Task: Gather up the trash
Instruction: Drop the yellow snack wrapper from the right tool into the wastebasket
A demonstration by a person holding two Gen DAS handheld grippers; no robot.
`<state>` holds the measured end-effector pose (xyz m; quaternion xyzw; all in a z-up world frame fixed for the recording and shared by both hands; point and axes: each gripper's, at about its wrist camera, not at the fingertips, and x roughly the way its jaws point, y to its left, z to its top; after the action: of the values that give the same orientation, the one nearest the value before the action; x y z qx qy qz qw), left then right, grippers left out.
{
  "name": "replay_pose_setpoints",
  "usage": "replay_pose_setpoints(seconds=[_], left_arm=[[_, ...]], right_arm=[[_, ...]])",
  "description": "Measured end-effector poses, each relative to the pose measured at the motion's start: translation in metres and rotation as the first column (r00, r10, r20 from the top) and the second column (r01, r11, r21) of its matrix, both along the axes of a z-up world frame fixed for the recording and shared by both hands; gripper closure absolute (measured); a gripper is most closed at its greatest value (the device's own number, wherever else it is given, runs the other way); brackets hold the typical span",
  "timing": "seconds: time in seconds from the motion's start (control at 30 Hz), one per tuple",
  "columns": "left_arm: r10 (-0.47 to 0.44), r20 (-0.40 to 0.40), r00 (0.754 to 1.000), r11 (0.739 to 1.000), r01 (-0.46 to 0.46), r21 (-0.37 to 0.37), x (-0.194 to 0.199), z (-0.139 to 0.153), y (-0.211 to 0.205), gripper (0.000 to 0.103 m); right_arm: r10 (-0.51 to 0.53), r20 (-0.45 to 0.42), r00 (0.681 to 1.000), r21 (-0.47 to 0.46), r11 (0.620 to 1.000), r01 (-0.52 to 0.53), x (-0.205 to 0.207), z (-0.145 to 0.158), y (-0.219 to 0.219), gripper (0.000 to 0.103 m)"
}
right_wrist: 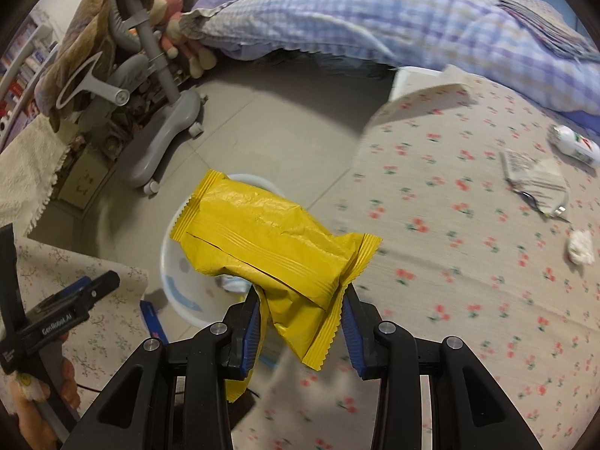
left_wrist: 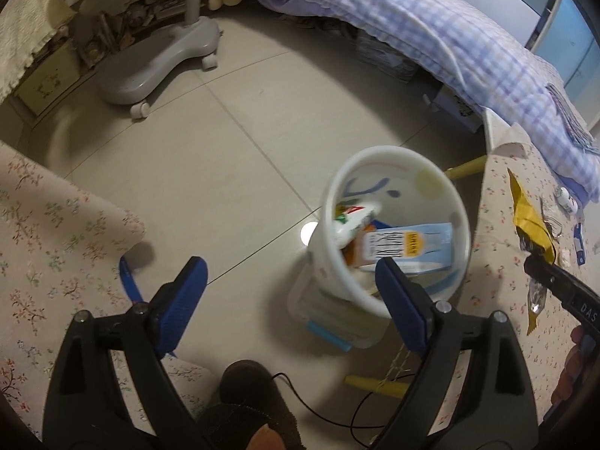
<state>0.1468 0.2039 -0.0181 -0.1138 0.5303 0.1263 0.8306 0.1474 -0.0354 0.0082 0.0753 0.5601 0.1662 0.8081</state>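
A white trash bucket (left_wrist: 397,225) stands on the tiled floor between two floral-covered surfaces and holds a light blue carton (left_wrist: 412,247) and a white tube. My left gripper (left_wrist: 292,285) is open and empty, just above and left of the bucket. My right gripper (right_wrist: 303,315) is shut on a crumpled yellow snack wrapper (right_wrist: 270,243) and holds it above the bucket's rim (right_wrist: 168,247). The wrapper also shows in the left wrist view (left_wrist: 532,221), over the table at the right. More trash lies on that table: a torn silver wrapper (right_wrist: 536,180), a white tube (right_wrist: 573,142) and a paper wad (right_wrist: 581,247).
A floral-cloth table (right_wrist: 468,300) is at the right, another floral surface (left_wrist: 56,243) at the left with a blue pen (left_wrist: 129,281). A grey wheeled chair base (left_wrist: 157,60) stands at the back. A bed with a checked quilt (left_wrist: 431,18) lies behind. A black cable (left_wrist: 318,412) runs on the floor.
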Motion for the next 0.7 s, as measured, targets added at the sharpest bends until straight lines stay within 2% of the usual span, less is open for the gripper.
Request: replay_pose_setpoints(seconds=[0.27,0.33,0.4,0.6,0.7], left_arm=[[0.023,-0.013,1.000,0.999,-0.022,0.044,-0.010,-0.004,0.025,0.012],[0.021,-0.013,1.000,0.998,-0.021,0.055,-0.012,-0.005,0.030,0.012],[0.022,-0.018,1.000,0.998,-0.021,0.064,-0.015,-0.007,0.034,0.012],[0.044,-0.017,0.999,0.999,-0.044,0.021,-0.018,-0.006,0.043,0.012],[0.027,-0.008,1.000,0.999,-0.027,0.026,-0.017,-0.003,0.037,0.012]], right_arm=[[0.040,0.011,0.999,0.003,0.999,-0.040,0.010,-0.010,0.037,0.061],[0.040,0.014,0.999,0.042,0.998,-0.040,0.013,-0.013,0.042,0.043],[0.034,0.005,0.999,0.077,0.996,-0.035,0.016,-0.013,0.043,0.033],[0.023,0.007,1.000,0.083,0.996,-0.023,0.019,-0.012,0.043,0.031],[0.019,0.001,1.000,0.088,0.996,-0.019,0.017,-0.012,0.039,0.031]])
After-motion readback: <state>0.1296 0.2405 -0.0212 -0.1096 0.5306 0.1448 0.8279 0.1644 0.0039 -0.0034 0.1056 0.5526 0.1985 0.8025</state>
